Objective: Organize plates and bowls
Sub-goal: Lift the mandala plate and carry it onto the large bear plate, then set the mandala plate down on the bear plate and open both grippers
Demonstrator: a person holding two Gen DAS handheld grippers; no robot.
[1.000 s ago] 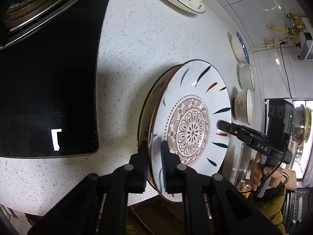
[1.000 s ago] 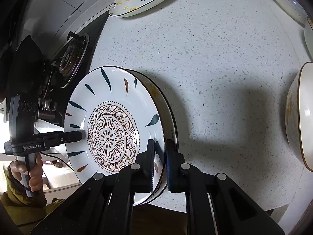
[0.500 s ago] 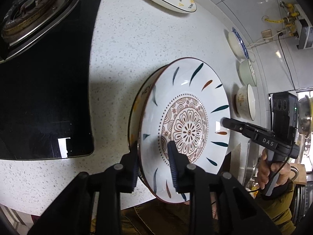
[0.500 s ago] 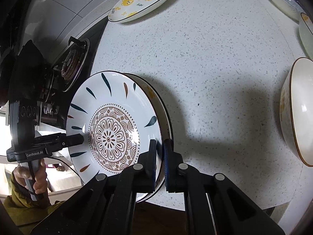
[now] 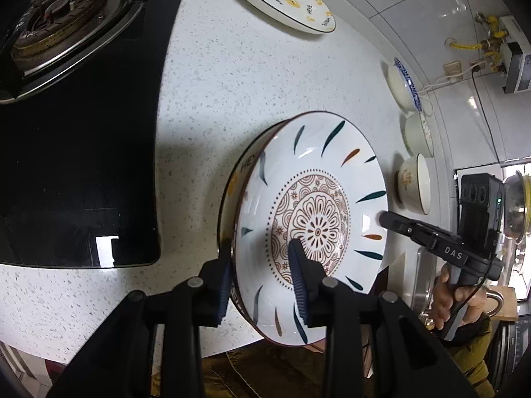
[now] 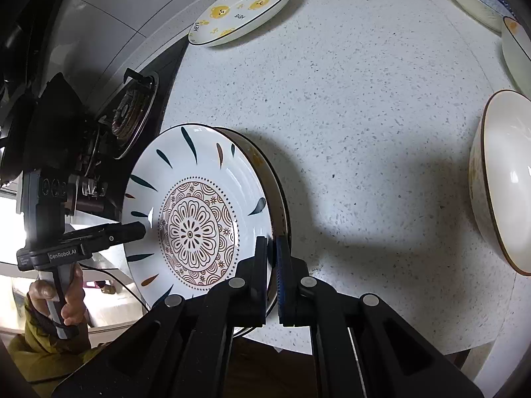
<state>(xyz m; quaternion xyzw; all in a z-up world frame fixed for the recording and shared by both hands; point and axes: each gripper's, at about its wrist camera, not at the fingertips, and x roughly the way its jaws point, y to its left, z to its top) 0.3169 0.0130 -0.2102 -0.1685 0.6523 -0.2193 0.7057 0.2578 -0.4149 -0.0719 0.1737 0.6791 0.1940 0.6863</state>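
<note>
Floral plate [image 5: 312, 219] sits stacked on another plate [image 5: 244, 165] at the counter [image 5: 265, 76] edge; left gripper [image 5: 262, 282] spread open around the rim, right gripper [image 6: 272, 265] pinching its side; release evenly, keeping the stack level.

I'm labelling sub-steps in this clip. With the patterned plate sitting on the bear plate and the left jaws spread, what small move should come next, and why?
Probably open the right gripper too. It is shut on the rims of the mandala plate stacked on the bear plate, which rests on the counter. The left gripper has its jaws apart, so the stack seems set down.
</note>
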